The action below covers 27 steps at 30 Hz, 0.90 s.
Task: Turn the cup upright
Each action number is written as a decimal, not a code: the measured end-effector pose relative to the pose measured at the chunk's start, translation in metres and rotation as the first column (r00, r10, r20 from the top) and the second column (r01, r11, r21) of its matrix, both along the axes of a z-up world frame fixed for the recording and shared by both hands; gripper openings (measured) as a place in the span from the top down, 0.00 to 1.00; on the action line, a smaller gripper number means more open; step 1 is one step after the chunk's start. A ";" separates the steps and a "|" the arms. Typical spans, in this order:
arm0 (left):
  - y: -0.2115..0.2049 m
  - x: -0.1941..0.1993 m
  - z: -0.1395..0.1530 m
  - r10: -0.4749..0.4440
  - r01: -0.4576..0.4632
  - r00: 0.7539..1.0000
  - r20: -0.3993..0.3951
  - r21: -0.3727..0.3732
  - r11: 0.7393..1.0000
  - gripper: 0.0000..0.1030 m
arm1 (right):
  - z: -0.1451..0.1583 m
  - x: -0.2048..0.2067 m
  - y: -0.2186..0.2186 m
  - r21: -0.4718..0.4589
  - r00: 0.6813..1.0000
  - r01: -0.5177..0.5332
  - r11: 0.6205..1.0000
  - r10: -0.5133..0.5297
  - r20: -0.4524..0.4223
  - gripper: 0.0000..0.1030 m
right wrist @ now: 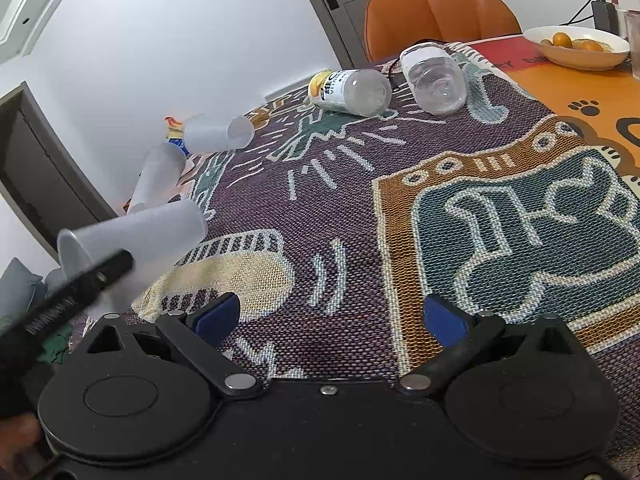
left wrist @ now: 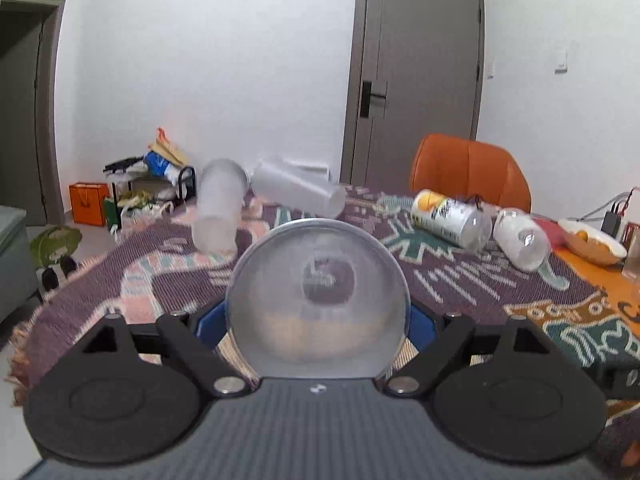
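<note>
My left gripper (left wrist: 318, 322) is shut on a frosted plastic cup (left wrist: 318, 296), whose round mouth faces the camera and fills the gap between the blue pads. The right wrist view shows the same cup (right wrist: 136, 236) tilted on its side in the left gripper's black finger (right wrist: 80, 288), above the table's left edge. My right gripper (right wrist: 332, 316) is open and empty over the patterned cloth (right wrist: 360, 208). Two more frosted cups (left wrist: 220, 204) (left wrist: 298, 188) lie on their sides at the far left of the cloth.
A yellow-labelled clear bottle (left wrist: 450, 218) and a clear jar (left wrist: 522, 238) lie on their sides at the far right of the cloth. A bowl of fruit (right wrist: 576, 46) stands on the orange table. An orange chair (left wrist: 470, 170) stands behind the table.
</note>
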<state>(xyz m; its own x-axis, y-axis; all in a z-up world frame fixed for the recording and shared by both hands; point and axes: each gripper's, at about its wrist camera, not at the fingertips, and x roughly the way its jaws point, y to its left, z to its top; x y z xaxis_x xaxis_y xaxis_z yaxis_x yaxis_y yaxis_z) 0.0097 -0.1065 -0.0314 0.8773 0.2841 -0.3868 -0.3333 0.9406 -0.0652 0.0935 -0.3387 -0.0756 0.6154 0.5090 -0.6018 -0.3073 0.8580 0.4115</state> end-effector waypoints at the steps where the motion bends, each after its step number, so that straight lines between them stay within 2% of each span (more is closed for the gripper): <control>1: 0.002 -0.001 0.005 -0.006 0.006 1.000 0.005 0.000 1.000 0.15 | 0.000 0.000 0.001 -0.002 1.000 0.000 1.000 0.000 0.000 0.03; 8: 0.020 0.007 0.035 -0.079 0.079 0.997 -0.017 -0.023 0.997 0.16 | 0.000 0.000 0.005 0.003 1.000 -0.003 1.000 0.003 0.002 0.03; 14: 0.026 0.020 0.053 -0.109 0.109 0.993 -0.037 -0.003 0.994 0.17 | -0.001 0.003 0.006 0.010 1.000 0.001 1.000 -0.001 0.000 0.03; 27: 0.026 0.043 0.063 -0.171 0.173 0.983 -0.066 0.026 0.985 0.17 | -0.002 0.006 0.008 0.003 1.000 0.004 1.000 -0.004 0.001 0.03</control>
